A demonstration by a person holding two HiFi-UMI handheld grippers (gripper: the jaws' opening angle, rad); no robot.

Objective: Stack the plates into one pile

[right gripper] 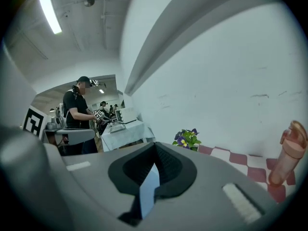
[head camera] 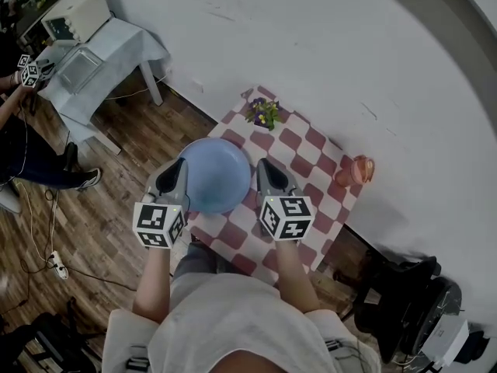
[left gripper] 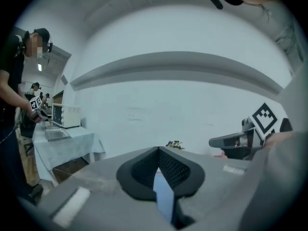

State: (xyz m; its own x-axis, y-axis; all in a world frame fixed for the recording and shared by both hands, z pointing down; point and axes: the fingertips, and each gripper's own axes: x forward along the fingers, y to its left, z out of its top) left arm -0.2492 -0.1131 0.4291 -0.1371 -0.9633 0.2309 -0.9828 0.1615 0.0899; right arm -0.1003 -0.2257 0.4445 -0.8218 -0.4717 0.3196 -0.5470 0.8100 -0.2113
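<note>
Blue and round, the plate (head camera: 215,175) is being held up between the two grippers, lying about level over the left edge of the table (head camera: 312,164). The left gripper (head camera: 180,167) is clamping the plate's left rim, and the right gripper (head camera: 265,169) is clamping its right rim. In the left gripper view a thin blue sliver of rim (left gripper: 164,196) is being pinched between the dark pads of the left gripper (left gripper: 159,174). The right gripper view is showing the same, a pale blue edge (right gripper: 148,189) caught in the right gripper (right gripper: 153,170).

The checked cloth to the right of the plate is lying bare as far as the table's right edge. A pink bottle (head camera: 359,169) is standing at that edge, well apart from the plate. Flowers (head camera: 263,113) are sitting at the far corner, just beyond the plate's far rim. The wall (head camera: 326,45) is running close behind the table.

To the left, wooden floor (head camera: 116,200) is lying open. Farther left, a person (head camera: 23,158) is standing by a side table (head camera: 116,49).
</note>
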